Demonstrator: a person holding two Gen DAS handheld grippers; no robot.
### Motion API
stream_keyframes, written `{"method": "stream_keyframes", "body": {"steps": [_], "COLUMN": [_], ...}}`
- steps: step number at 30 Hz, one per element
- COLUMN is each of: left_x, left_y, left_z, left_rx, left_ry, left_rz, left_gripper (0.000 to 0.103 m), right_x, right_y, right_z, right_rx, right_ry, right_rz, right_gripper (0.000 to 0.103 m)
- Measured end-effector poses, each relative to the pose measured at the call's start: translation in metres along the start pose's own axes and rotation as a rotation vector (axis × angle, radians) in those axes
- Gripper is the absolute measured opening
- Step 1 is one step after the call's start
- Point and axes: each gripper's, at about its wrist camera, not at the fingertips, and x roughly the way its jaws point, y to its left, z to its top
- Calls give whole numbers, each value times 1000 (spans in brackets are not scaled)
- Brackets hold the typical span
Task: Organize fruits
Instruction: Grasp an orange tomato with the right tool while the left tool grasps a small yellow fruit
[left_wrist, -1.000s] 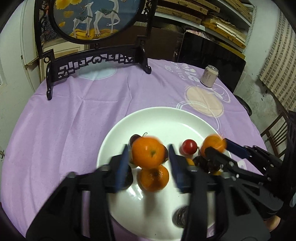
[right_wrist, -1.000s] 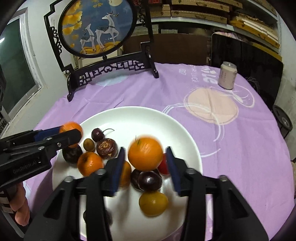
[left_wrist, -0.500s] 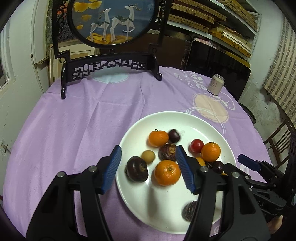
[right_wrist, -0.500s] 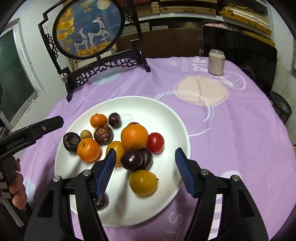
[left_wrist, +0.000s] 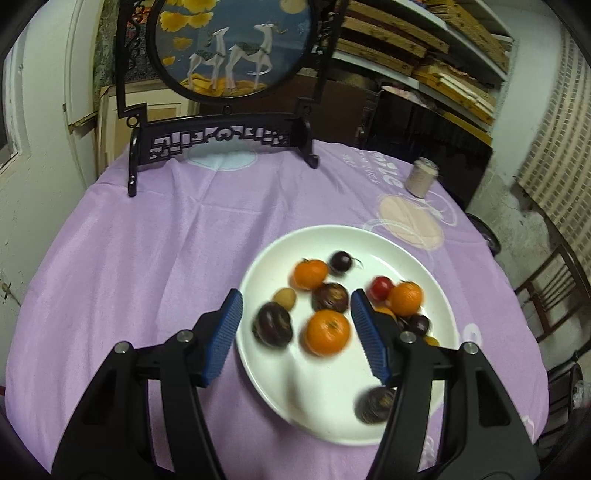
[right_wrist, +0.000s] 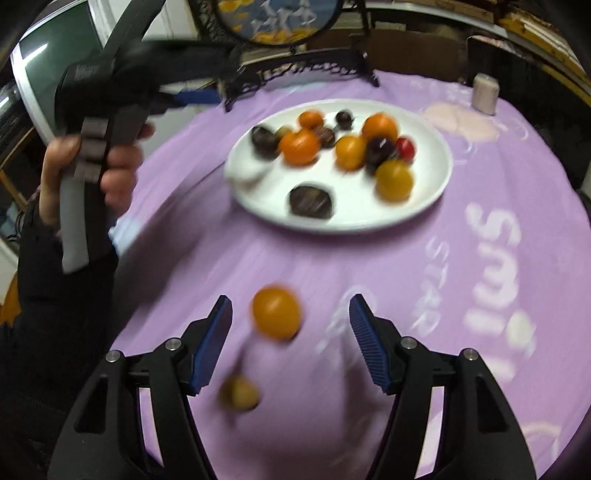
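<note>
A white plate on the purple tablecloth holds several fruits: oranges, dark plums and a red tomato. My left gripper is open and empty above the plate's near-left edge. In the right wrist view the plate lies farther off. My right gripper is open over the cloth near the table's front. An orange fruit lies between its fingers and a small yellowish fruit lies nearer, both on the cloth. The left gripper's handle shows at upper left, held by a hand.
A dark carved stand with a round deer picture stands at the table's far side. A small can sits at the far right; it also shows in the right wrist view. A wooden chair is off the table's right edge.
Both grippers let go of their oranges onto the plate and opened. The right gripper then pulled back to the table's front, over two loose fruits. The left gripper drew back and left.
</note>
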Motion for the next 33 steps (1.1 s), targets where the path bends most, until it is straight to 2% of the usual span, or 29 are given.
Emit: {"method": "stream_keyframes", "body": {"steps": [3, 9, 11, 12, 16, 23, 26, 32, 33], "left_x": [-21, -72, -87, -92, -108, -82, -71, -58, -56], "left_y": [-2, 18, 27, 29, 13, -62, -87, -103, -104], "left_z": [-21, -83, -102, -107, -134, -168, -179, -190, -194], "left_rx": [12, 11, 11, 12, 102, 304, 362, 377, 377], "left_ry": [-20, -11, 10, 17, 51, 178, 231, 304, 323], "left_rz": [15, 17, 15, 12, -20, -114, -150, -137, -132], "left_gripper": [67, 67, 67, 67, 69, 72, 72, 72, 69], "right_x": [4, 18, 30, 34, 29, -39, -61, -75, -75], "right_y": [7, 7, 5, 5, 1, -51, -67, -76, -77], "right_z": [-5, 0, -2, -2, -3, -20, -38, -62, -64], "right_rx": [-10, -15, -20, -27, -21, 128, 174, 210, 211], "right_ry": [12, 8, 35, 46, 11, -123, -148, -159, -159], "right_rz": [-6, 17, 29, 23, 0, -182, -191, -171, -164], "right_gripper": [66, 64, 49, 36, 35, 35, 35, 35, 35]}}
